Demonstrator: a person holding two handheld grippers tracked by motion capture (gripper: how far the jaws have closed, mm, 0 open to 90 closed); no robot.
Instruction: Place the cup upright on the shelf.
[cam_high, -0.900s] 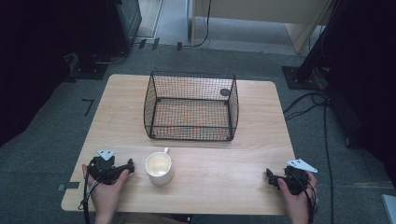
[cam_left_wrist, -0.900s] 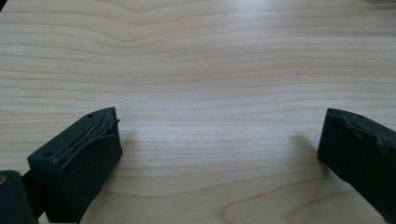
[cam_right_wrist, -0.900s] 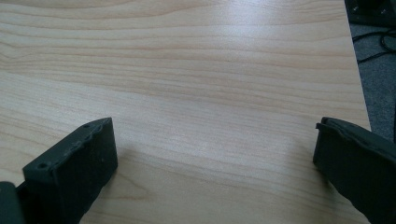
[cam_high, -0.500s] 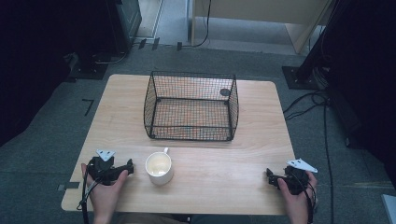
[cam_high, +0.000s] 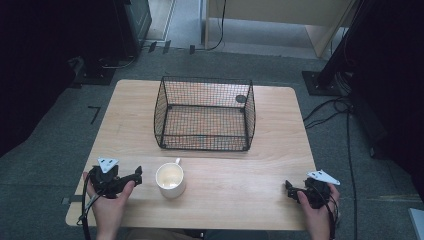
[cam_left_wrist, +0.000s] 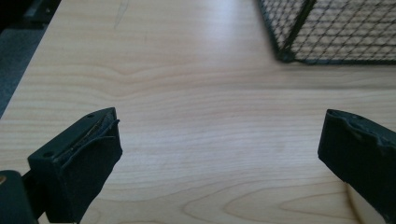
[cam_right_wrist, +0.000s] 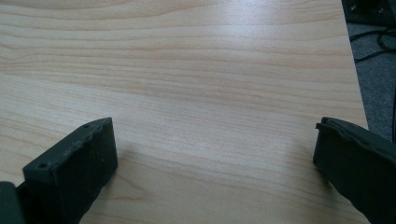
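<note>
- Counter (cam_high: 260, 200): wooden top carrying every item; bare grain lies ahead of both sets of fingers in the two gripper views. No writing or label can be read on it.
- Wire basket (cam_high: 205, 114): black mesh, upright, well beyond both grippers toward the far edge. Its corner (cam_left_wrist: 286, 55) appears ahead and to the right of the left fingers. As far as the high view shows, nothing sits inside. No brand mark visible.
- Mug (cam_high: 170, 178): pale, upright, handle turned toward the basket, standing just beside the left fingers on their inner side and clear of them. It appears empty. No print can be made out.
- Left gripper (cam_high: 131, 178): fingers (cam_left_wrist: 79, 161) spread wide, holding nothing, low over the counter.
- Right gripper (cam_high: 291, 190): fingers (cam_right_wrist: 74, 165) spread wide, holding nothing, well apart from the mug.
- Progress, as judged: work is at its start. The mug is ungrasped and outside the basket; approach, grasp and placement all remain.
</note>
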